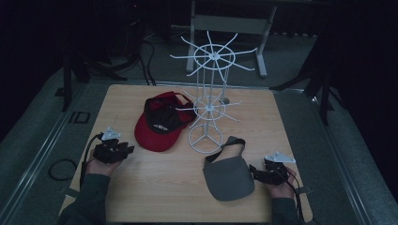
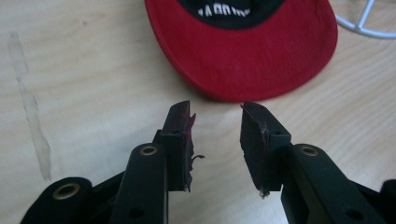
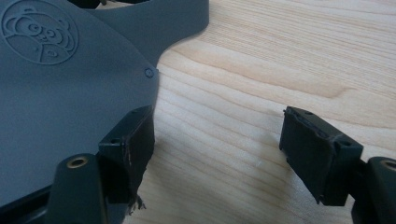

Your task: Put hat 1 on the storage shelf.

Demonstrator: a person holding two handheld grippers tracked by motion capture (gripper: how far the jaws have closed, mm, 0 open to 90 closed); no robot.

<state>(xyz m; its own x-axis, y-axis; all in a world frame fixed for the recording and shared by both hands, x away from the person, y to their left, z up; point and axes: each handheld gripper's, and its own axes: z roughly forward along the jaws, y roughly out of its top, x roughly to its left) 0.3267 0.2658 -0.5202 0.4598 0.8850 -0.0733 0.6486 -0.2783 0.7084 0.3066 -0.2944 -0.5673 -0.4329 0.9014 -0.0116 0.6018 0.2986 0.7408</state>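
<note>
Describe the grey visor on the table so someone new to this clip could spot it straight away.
Start at the white wire rack standing mid-table, then look toward the table's near right edge. There the grey visor lies flat beside the right gripper. Unlike the red cap left of the rack, it has an open strap instead of a crown, and a bear emblem embossed on its brim.

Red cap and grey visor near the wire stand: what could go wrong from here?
1. The left gripper stands open just short of the red cap, nothing between the jaws; closing now would likely miss the brim.
2. The right gripper is open with one jaw over the grey visor; it may push it rather than grip.
3. The white wire stand is close to both; snagging could tip it.
</note>
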